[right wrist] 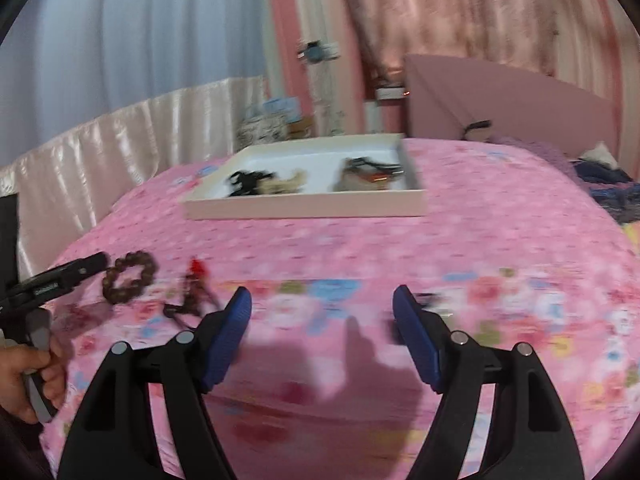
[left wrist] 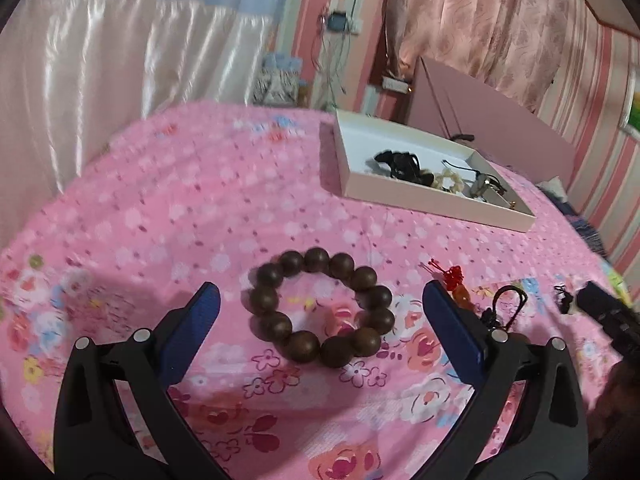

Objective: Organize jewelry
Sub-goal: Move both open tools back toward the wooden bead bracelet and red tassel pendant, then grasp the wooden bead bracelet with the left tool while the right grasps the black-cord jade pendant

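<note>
A brown wooden bead bracelet (left wrist: 320,306) lies flat on the pink floral bedspread (left wrist: 180,220), between the fingers of my open left gripper (left wrist: 320,300). To its right lie a red knot charm with an orange bead (left wrist: 454,280) and a black cord piece (left wrist: 506,308). A white tray (left wrist: 348,160) at the back right holds several dark and pale jewelry pieces (left wrist: 404,166). My right gripper (right wrist: 322,308) is open and empty above the bedspread; a small dark item (right wrist: 430,300) lies by its right finger. The bracelet (right wrist: 128,278), the tray (right wrist: 304,204) and the left gripper (right wrist: 80,268) also show in the blurred right wrist view.
A satin bed skirt and blue curtain (left wrist: 120,60) stand at the far left. A pink headboard (left wrist: 500,120) rises behind the tray. Dark bedding (right wrist: 608,188) lies at the far right edge. The other gripper's tip (left wrist: 600,308) enters at the right.
</note>
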